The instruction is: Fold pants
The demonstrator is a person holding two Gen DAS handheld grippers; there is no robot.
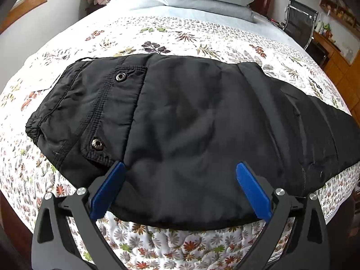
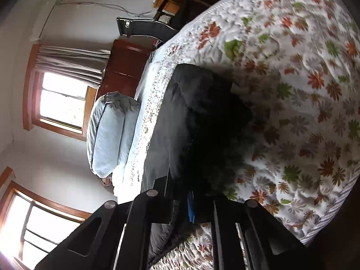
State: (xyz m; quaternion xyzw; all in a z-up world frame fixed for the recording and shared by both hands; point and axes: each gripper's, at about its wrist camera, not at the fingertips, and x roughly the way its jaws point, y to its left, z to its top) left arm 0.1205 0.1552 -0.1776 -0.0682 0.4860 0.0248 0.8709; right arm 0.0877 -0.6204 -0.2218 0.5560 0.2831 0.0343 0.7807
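Already the black pants (image 1: pixel 180 117) lie spread across the floral quilt (image 1: pixel 157 236) of the bed, doubled leg upon leg, waistband and snap pocket toward the left of the left wrist view and the legs running off to the right. The left hand-held gripper (image 1: pixel 180 175) hovers over the near edge of the cloth with its blue fingers (image 1: pixel 108 189) spread wide, nothing between them, so that end is held by nobody. The right hand-held gripper (image 2: pixel 191 202) looks clenched on dark fabric at the leg end; only a sliver of blue pad shows there, and blur and shadow hide how much cloth it has taken. The main risk, to my mind, is a thin pinch: this slick, padded-looking material could slide out once the leg end is lifted and carried over. If only the top layer is caught, the legs would peel apart and the fold would skew. With the left side free, a pull from the right might drag the whole garment along the quilt instead of folding it. The near hem also lies close to the bed's edge, so a slip could send cloth over the side.
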